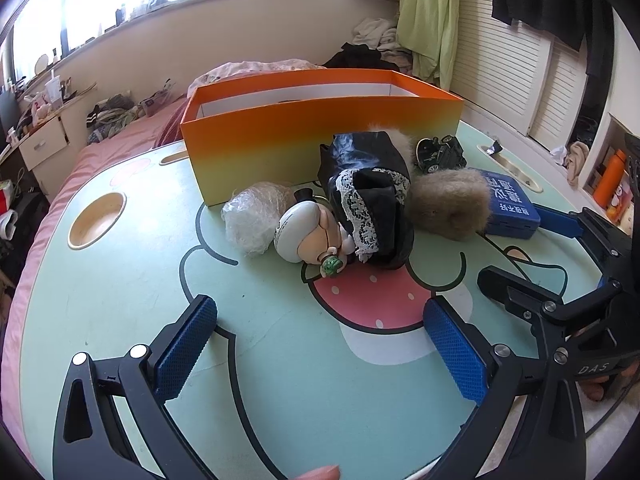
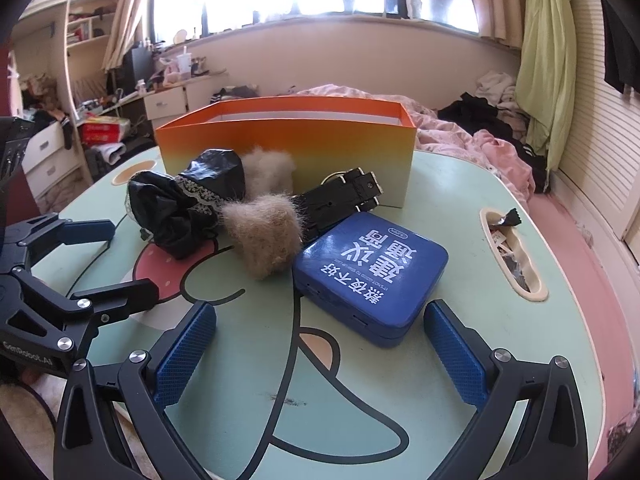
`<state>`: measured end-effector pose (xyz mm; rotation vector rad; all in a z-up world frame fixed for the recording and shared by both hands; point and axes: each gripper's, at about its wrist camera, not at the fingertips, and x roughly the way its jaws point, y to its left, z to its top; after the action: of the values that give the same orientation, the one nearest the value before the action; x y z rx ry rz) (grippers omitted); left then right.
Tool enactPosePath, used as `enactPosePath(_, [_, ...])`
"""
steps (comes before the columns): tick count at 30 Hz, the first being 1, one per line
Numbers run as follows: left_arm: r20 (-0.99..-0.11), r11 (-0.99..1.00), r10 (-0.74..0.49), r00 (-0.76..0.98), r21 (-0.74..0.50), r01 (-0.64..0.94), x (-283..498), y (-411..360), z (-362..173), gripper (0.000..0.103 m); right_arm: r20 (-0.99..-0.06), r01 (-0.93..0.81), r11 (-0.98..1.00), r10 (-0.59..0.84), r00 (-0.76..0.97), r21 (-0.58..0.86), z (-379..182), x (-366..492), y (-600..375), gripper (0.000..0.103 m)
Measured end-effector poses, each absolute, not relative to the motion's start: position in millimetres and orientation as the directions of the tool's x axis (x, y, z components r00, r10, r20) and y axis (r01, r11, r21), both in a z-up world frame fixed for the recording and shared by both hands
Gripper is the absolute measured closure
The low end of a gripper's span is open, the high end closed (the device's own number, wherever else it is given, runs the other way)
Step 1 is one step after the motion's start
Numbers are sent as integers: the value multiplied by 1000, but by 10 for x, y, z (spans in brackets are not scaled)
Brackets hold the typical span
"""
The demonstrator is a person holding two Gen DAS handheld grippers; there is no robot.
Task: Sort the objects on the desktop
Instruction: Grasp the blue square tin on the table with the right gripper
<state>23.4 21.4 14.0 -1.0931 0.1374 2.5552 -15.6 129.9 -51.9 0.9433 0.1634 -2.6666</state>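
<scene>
Both the left gripper point(image 1: 320, 344) and right gripper point(image 2: 320, 344) hang wide apart and empty over the mint-green cartoon table point(image 1: 140, 280). The blue rectangular tin point(image 2: 370, 276) lies just beyond the right gripper, touching a tan fur tuft point(image 2: 266, 236). A white-haired doll in black lace point(image 1: 340, 220) lies near the orange open cardboard box point(image 1: 320, 128).

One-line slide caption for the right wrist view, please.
Open right gripper approaches a blue tin beside fur tufts, before an orange box.
</scene>
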Motion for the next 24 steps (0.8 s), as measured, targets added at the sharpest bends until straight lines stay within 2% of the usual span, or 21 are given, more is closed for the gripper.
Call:
enactPosePath(7, [-714,-928,294,-635,-53,-369,234,197,138,0,-612,308,-951,-246,-751,5,-512,-126,1323,1])
enactPosePath(11, [-712,-927,296,-636,-55,-370,232,185,132,0,-573,293,-955,-262,-776,39,-409,-87,1421,1])
enactPosePath(14, [-712,-928,296,-637,-55,-370,234,183,131,0,-559,255,-966,-195,-806,-31,-302,-102,1401,1])
enactPosePath(15, [-712,-928,296,-637,-54,-370,233,184,133,0,-565,245,-969,-178,-806,-43,-289,-124,1399,2])
enactPosePath(18, [-712,-928,296,-637,-55,-370,233,183,132,0,-607,227,-974,-168,-777,-20,-256,-248,1409,19])
enactPosePath(24, [-711,-928,295,-638,-54,-368,236,188,133,0,-707,169,-985,-134,-695,20,-283,-536,1397,21])
